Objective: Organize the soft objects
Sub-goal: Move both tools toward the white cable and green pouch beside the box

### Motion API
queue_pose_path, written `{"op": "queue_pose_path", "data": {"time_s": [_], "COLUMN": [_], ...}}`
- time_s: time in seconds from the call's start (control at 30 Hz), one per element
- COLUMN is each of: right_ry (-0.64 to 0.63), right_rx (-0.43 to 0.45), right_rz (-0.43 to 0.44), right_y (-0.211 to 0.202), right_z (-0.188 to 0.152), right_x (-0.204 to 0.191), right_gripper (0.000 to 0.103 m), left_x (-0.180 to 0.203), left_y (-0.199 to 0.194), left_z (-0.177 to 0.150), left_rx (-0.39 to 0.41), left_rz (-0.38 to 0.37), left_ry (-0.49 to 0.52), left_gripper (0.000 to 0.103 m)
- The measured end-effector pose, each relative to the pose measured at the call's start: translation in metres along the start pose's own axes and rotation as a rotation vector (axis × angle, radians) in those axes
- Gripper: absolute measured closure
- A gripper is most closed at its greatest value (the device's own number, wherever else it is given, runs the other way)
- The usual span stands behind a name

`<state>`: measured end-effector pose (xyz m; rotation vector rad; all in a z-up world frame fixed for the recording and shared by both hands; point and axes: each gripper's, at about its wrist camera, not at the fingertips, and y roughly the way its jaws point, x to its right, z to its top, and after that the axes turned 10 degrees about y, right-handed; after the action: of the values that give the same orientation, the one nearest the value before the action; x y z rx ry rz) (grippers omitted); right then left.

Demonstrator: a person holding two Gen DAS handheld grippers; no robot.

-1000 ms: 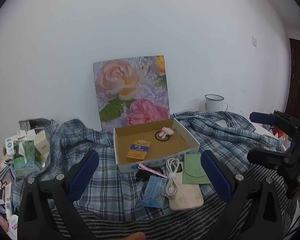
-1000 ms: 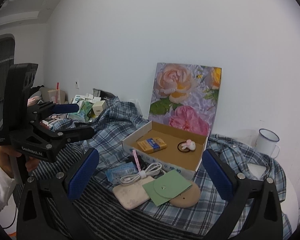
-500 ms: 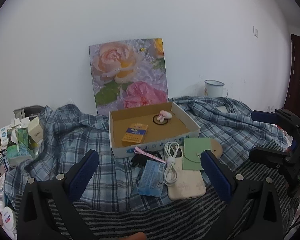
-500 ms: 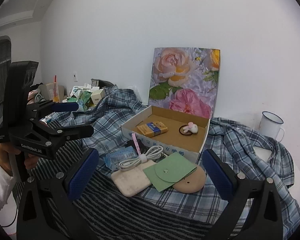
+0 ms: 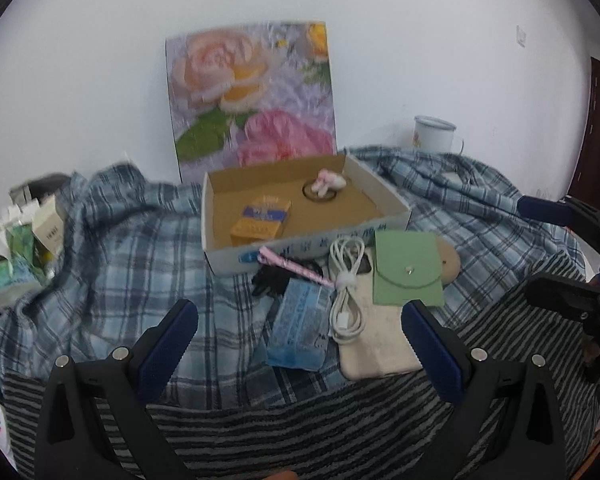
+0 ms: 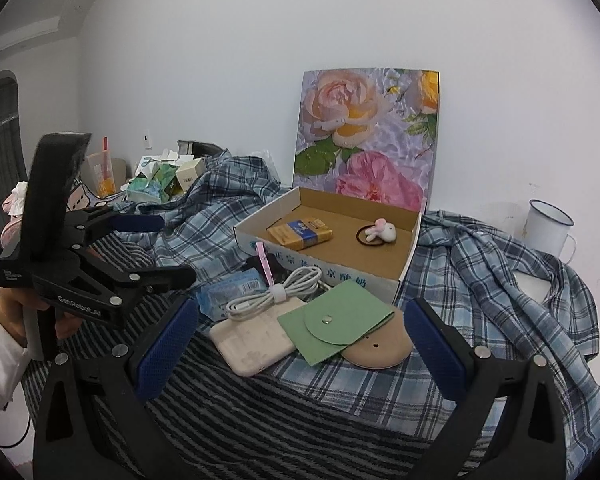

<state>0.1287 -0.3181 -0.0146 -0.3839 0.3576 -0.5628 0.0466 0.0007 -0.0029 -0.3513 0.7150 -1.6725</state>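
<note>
An open cardboard box [image 5: 308, 240] sits on a blue plaid shirt [image 5: 120, 264] and holds a yellow-blue pack [image 5: 262, 222] and a bunny hair tie [image 5: 328, 184]. In front of it lie a blue tissue pack [image 5: 300, 324], a coiled white cable [image 5: 346, 280], a beige pad [image 5: 376, 344], a green pouch [image 5: 406, 268] and a pink clip [image 5: 292, 266]. My left gripper [image 5: 300, 344] is open and empty, just short of the tissue pack. My right gripper [image 6: 300, 344] is also open and empty, near the green pouch [image 6: 336, 328] and beige pad [image 6: 256, 340].
A flower picture [image 5: 252, 100] leans on the wall behind the box. A white enamel mug [image 6: 548, 228] stands at the back right. Small cartons [image 6: 156, 184] crowd the far left. A striped cloth [image 5: 300, 432] covers the near edge. A hand holds the left gripper [image 6: 172, 248].
Both grippers have come closer to the items in front of the box, which now look larger in both views. Both stay open. Nothing on the cloth has shifted.
</note>
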Motion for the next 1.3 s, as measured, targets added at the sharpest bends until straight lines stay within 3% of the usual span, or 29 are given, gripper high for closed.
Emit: {"op": "queue_pose_path", "data": {"time_s": [0.27,0.4,1.0,1.07,1.3], "right_ry": [0.03,0.029,-0.108,-0.11,-0.173], "right_rx": [-0.046,-0.068,-0.202,-0.213,-0.265], "right_rz": [0.014,0.015,0.027,0.036,0.064], "right_y": [0.012,0.016,0.045,0.05,0.065], "right_z": [-0.004,-0.004,0.011,0.011,0.012], "right_x": [0.009,0.009,0.026,0.03,0.033], "right_gripper": [0.0,0.0,0.0,0.0,0.0], "left_x": [0.0,0.001,0.013,0.014,0.017], "left_y": [0.024,0.033,0.062,0.064,0.077], "left_z": [-0.002,0.002,0.029,0.032,0.036], "left_rx": [-0.061,-0.088,-0.139,-0.131,-0.149], "left_rz": [-0.032,-0.033,-0.093,-0.094,-0.115], "left_ry": [-0.002,0.003,0.068,0.076,0.093], "left_gripper": [0.0,0.007,0.01,0.02,0.021]}}
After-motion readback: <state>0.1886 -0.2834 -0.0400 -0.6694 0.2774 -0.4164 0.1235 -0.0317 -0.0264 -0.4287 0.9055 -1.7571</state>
